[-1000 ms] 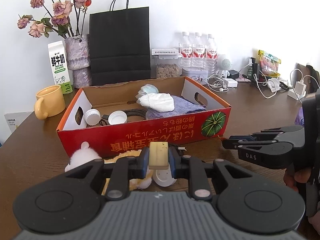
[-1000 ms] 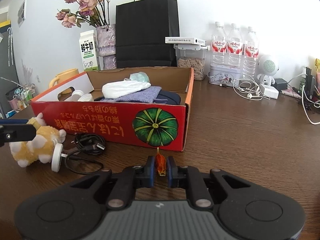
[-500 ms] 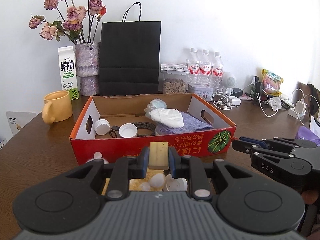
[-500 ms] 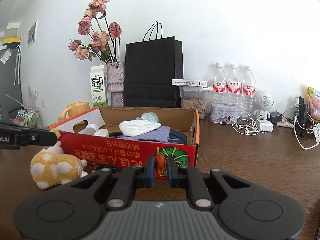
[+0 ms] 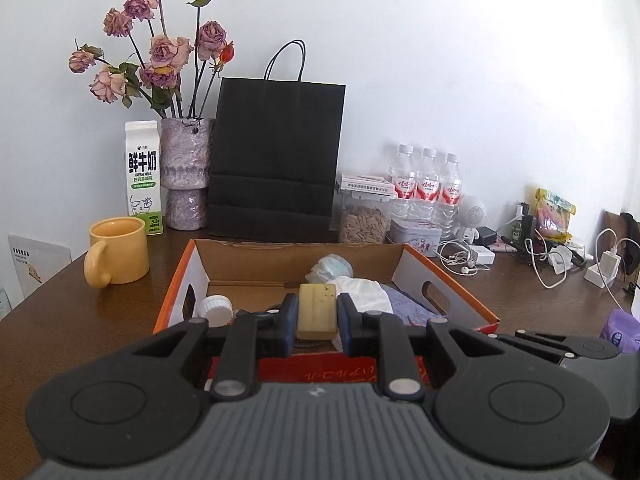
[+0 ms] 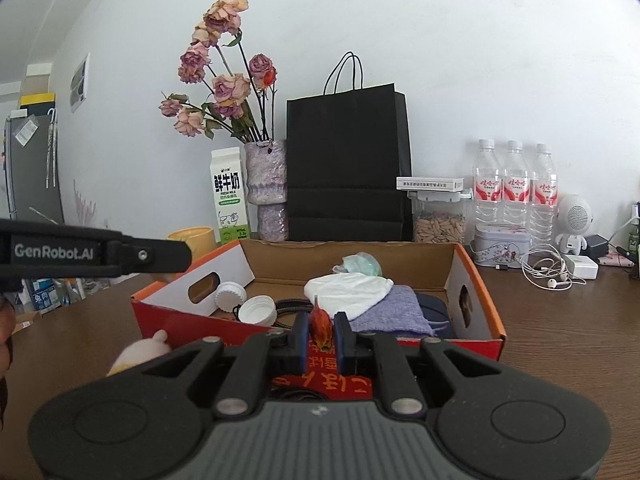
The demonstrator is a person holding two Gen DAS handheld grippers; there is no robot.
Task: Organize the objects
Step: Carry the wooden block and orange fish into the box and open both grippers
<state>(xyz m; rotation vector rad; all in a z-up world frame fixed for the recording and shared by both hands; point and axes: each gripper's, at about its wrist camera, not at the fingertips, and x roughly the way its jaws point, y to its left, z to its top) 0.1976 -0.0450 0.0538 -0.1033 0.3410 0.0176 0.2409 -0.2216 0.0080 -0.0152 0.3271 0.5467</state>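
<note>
- While the left gripper points over the near wall of the red cardboard box, its jaws are clamped on a tan rectangular block, which sits upright between the blue pads.
- The right gripper has its jaws pressed tight on a small orange-red dried thing, perhaps a flower bud; what it is exactly cannot be told.
- Both held things hang above the front edge of the box, which stands on the brown bench.
- Inside the box, at the left end, lie two white bottle caps and a dark cord.
- At the right end lie a white cloth on a purple cloth, with a pale blue mask behind them.
- A yellow plush toy shows just outside the box's near left corner, partly hidden by the right gripper's body.
- Behind the box stand a yellow mug, a milk carton, a vase of dried roses, a black paper bag and three water bottles.
</note>
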